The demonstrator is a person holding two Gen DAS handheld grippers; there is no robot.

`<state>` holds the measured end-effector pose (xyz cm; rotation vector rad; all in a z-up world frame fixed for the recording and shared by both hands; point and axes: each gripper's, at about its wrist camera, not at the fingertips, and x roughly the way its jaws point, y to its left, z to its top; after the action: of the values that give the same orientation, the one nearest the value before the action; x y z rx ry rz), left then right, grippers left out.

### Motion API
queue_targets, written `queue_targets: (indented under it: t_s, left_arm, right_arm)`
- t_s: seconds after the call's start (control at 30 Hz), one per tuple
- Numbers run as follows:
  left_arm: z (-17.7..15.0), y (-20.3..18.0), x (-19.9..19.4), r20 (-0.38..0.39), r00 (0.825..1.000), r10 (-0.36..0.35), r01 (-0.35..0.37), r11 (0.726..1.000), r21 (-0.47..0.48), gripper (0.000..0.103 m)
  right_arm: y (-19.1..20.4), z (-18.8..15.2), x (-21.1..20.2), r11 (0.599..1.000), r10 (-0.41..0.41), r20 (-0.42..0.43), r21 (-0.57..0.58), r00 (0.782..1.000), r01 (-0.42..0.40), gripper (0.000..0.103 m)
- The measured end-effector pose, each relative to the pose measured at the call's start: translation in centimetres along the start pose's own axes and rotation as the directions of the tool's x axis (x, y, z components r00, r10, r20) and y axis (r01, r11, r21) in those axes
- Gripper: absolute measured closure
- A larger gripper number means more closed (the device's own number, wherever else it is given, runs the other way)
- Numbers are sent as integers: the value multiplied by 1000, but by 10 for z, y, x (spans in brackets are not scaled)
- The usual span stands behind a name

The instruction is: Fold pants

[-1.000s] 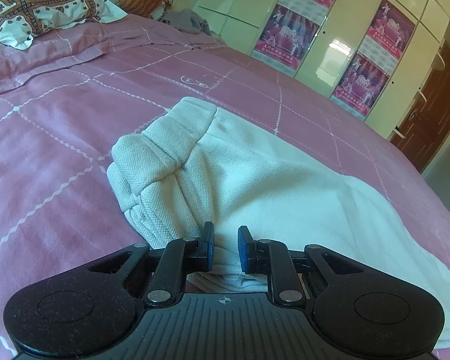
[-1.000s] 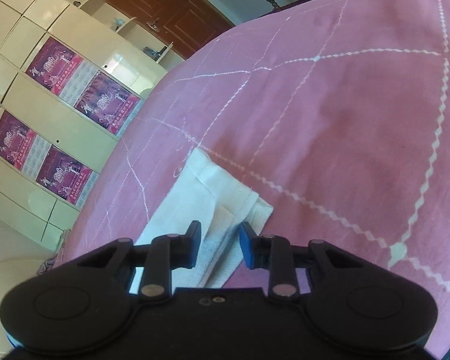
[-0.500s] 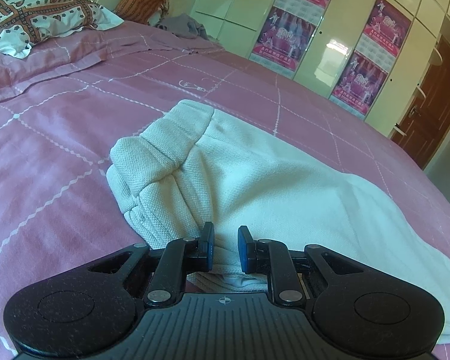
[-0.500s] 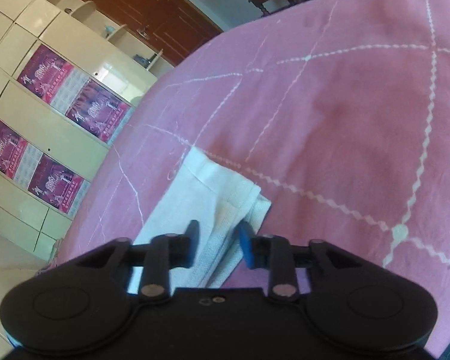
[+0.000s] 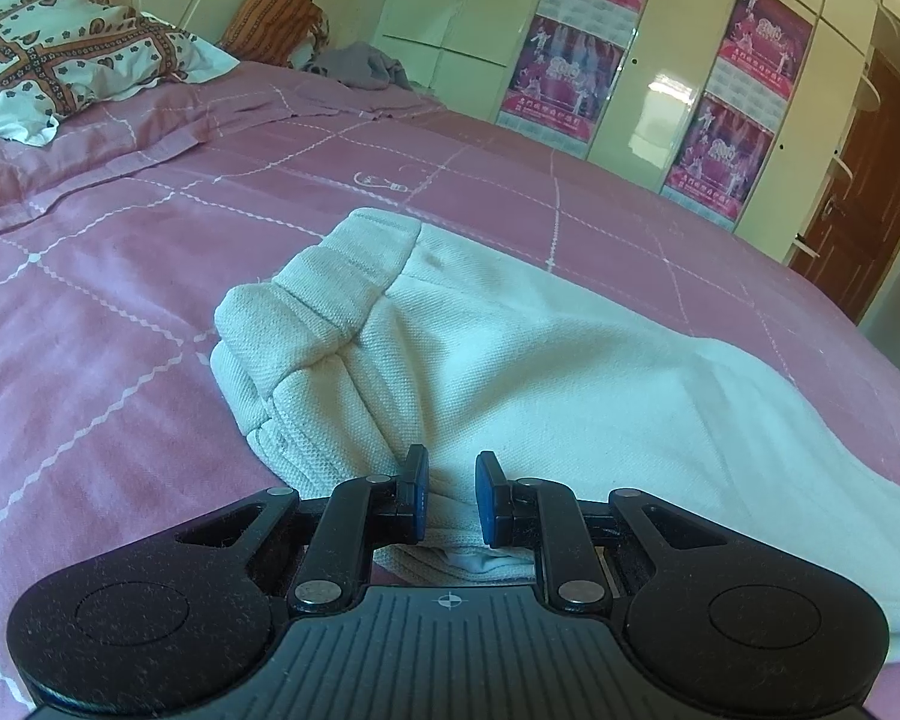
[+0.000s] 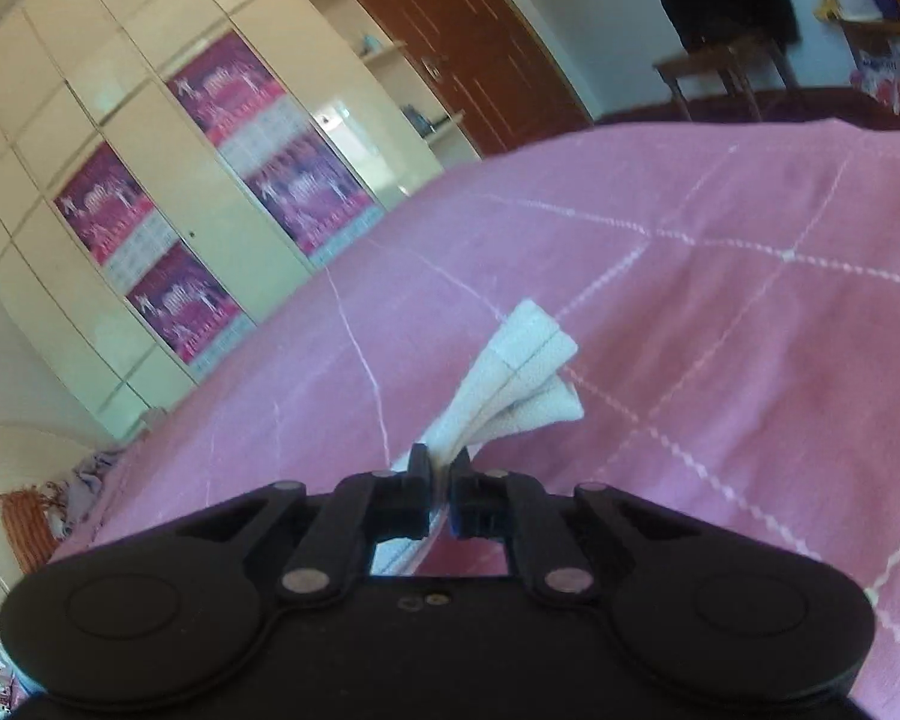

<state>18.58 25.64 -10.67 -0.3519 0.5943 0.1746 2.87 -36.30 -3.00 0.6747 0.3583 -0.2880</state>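
Right gripper (image 6: 441,471) is pressed together on the hem end of the pants (image 6: 519,378): white fabric passes between its two fingers, and the leg cuffs fan out past the fingertips, raised clear of the bedspread (image 6: 720,312). More of the same fabric shows below the fingers, within the gripper frame.

Left gripper (image 5: 448,495) stands spread, with a clear gap between its blue pads (image 5: 419,501). White cloth lies in that gap and beneath the fingers. Whether the pads touch the cloth cannot be told from the left wrist view.

Pants (image 5: 510,360), cream-white and of a coarse knit, lie on the pink bedspread (image 5: 120,312) directly ahead of the left gripper. The ribbed waistband (image 5: 324,294) is bunched and folded over at the end nearer the pillows, while the legs run flat toward the right edge of that view and out of frame.

Bedspread carries a white diamond-grid stitching pattern. At the head of the bed rests a patterned pillow (image 5: 60,72) in white and brown, with an orange striped cushion (image 5: 276,24) beside it and a grey crumpled garment (image 5: 360,63) just beyond.

Cream wardrobe doors (image 5: 648,60) bearing pink posters (image 5: 570,72) line the far side of the bed. A brown wooden door (image 5: 858,180) adjoins them. The right wrist view is blurred; it shows the same wardrobe (image 6: 168,180), and a dark wooden table (image 6: 726,72) past the foot of the bed.
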Motion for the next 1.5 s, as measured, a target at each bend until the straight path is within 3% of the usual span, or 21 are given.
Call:
queue_targets:
  t_s: [0.03, 0.07, 0.1, 0.13, 0.17, 0.3, 0.33, 0.43, 0.53, 0.63, 0.67, 0.7, 0.73, 0.8, 0.87, 0.93, 1.1, 1.23, 1.37, 1.5]
  left_arm:
    - [0, -1, 0, 1, 1000, 4, -4, 1000, 9, 85]
    - [0, -2, -1, 1, 1000, 8, -8, 1000, 15, 85]
    - [0, -2, -2, 0, 1000, 9, -9, 1000, 17, 85]
    - [3, -4, -4, -6, 1000, 14, -14, 1000, 24, 85]
    - [8, -7, -10, -7, 1000, 21, -21, 999, 48, 85]
    - [20, -11, -56, 172, 985, 29, -44, 996, 79, 85]
    - [25, -8, -61, 192, 981, 32, -47, 996, 77, 85]
    - [40, -3, -49, 170, 984, 46, -65, 992, 106, 85]
    - [49, 1, -24, 120, 990, 69, -83, 989, 121, 85]
    - [40, 7, 7, 13, 993, 120, -120, 983, 135, 85]
    - [33, 10, 14, -1, 993, 121, -119, 982, 149, 85]
    - [30, 9, 13, 13, 993, 116, -117, 980, 162, 85]
    - [31, 9, 10, 10, 993, 120, -120, 980, 159, 85]
    - [34, 1, -7, 28, 993, 118, -121, 982, 147, 85]
    - [30, -4, -24, 55, 996, 72, -80, 984, 159, 85]
    - [23, -7, -33, 60, 997, 45, -55, 985, 162, 84]
    - [10, 2, -38, 34, 999, 26, -28, 996, 87, 69]
    - [8, 11, -40, 28, 1000, 10, -10, 1000, 3, 43]
    - [6, 25, -32, 2, 1000, 20, -20, 996, -88, 42]
    - [3, 40, -24, -13, 1000, 2, -5, 983, -183, 41]
  right_arm:
    - [-5, -6, 0, 999, -24, 25, -22, 999, 24, 98]
    - [-15, -13, 11, 994, -106, -11, -15, 994, 106, 98]
    - [-33, -21, 30, 981, -176, -117, 60, 977, 184, 98]
    - [-50, -28, 43, 963, -188, -208, 152, 960, 222, 98]
    - [-55, -24, 41, 958, -156, -185, 210, 970, 195, 96]
    - [-39, -22, 30, 967, -215, -171, 100, 961, 234, 85]
    - [-37, -21, 20, 964, -239, -132, 88, 962, 251, 79]
    - [-29, -19, -9, 945, -326, 38, 51, 945, 324, 81]
    - [-13, -13, 0, 959, -272, 62, -71, 960, 276, 81]
    - [4, -12, 33, 971, -137, -18, -203, 990, 130, 84]
    - [7, -13, 46, 963, -126, -55, -245, 990, 109, 86]
    - [6, -15, 63, 951, -178, -98, -273, 979, 146, 86]
    - [-4, -17, 80, 946, -250, -167, -254, 954, 203, 96]
    - [-20, -3, 77, 980, -195, -165, -67, 967, 186, 92]
    - [-23, 6, 47, 987, -157, -59, 30, 986, 159, 54]
    - [-30, 7, 24, 988, -121, -19, 96, 992, 122, 48]
    - [-71, -4, 19, 957, -72, -118, 272, 990, 102, 54]
    - [-87, -17, 41, 939, -5, -155, 340, 988, 58, 61]
    - [-83, -15, 47, 947, 43, -175, 320, 984, 15, 62]
    - [-92, -21, 36, 924, 128, -172, 378, 977, -55, 64]
